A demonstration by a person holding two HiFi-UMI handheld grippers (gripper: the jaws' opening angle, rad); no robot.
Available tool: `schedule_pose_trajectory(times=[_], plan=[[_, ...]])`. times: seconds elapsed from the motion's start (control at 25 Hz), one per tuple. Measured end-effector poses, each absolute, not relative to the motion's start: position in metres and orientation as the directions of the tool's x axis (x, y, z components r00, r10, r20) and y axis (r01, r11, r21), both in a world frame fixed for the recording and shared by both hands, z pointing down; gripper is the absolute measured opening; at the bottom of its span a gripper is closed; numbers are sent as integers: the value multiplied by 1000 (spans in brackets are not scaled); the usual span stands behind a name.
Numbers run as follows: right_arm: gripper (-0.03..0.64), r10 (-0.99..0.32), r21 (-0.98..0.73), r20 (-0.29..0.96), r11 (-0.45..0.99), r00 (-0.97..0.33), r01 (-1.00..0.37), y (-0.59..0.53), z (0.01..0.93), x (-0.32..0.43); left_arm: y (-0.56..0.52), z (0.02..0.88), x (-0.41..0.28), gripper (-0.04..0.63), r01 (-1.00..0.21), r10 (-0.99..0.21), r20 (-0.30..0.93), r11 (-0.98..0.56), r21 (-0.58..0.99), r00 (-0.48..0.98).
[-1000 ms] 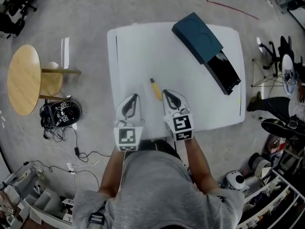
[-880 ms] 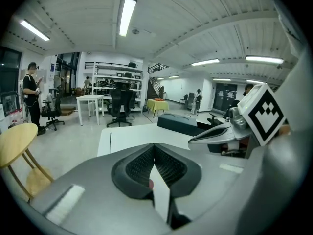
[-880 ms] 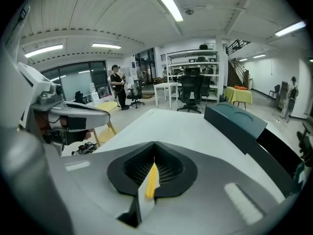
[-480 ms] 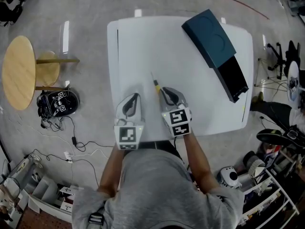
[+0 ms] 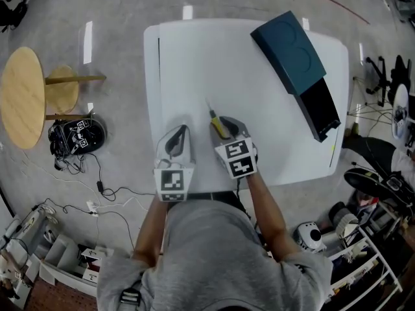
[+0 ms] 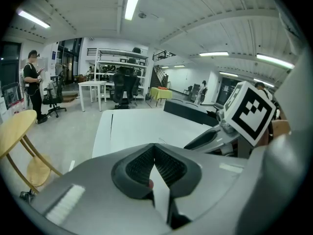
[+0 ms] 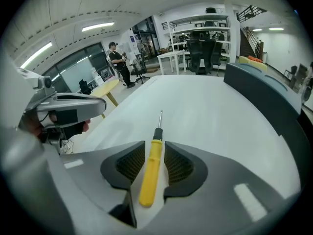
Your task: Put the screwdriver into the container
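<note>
A yellow-handled screwdriver [image 5: 218, 124] lies on the white table [image 5: 194, 63], its metal tip pointing away from me. My right gripper [image 5: 225, 122] is lowered over it; its jaws have just been opening and now straddle the handle [image 7: 150, 173] with a gap on each side, pads not pressing. My left gripper [image 5: 179, 131] hovers just left of it, shut on nothing, and the left gripper view [image 6: 155, 153] shows its pads together. The container [image 5: 288, 50], a dark teal box with a black drawer [image 5: 319, 105] slid out, sits at the table's far right.
A round wooden stool [image 5: 23, 96] and a black device with cables [image 5: 76, 138] stand on the floor to the left. Chairs and gear crowd the right side [image 5: 382, 89]. A person [image 6: 32, 89] stands far off in the room.
Both grippers have sunk toward the table. The right gripper, shut behind the screwdriver before, has tipped downward and opened, so the handle now lies between its jaws.
</note>
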State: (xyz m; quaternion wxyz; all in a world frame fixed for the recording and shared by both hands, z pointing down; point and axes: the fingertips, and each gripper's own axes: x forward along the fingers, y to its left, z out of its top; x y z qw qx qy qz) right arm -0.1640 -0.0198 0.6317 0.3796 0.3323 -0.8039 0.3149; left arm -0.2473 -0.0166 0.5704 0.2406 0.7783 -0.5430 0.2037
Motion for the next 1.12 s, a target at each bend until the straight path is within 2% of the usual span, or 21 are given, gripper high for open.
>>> schedule_pose_trajectory(times=[0.32, 0.4, 1.12], plan=[[110, -273, -254, 839, 568, -471, -783, -19, 642, -167, -20, 574, -251, 12, -944, -746, 581, -291, 154, 325], [87, -266, -256, 843, 566, -468, -783, -18, 643, -168, -20, 575, -251, 12, -944, -745, 582, -292, 154, 325], [80, -287, -262, 839, 531, -462, -806, -23, 632, -160, -25, 562, -245, 12, -935, -762, 548, -327, 137, 347]])
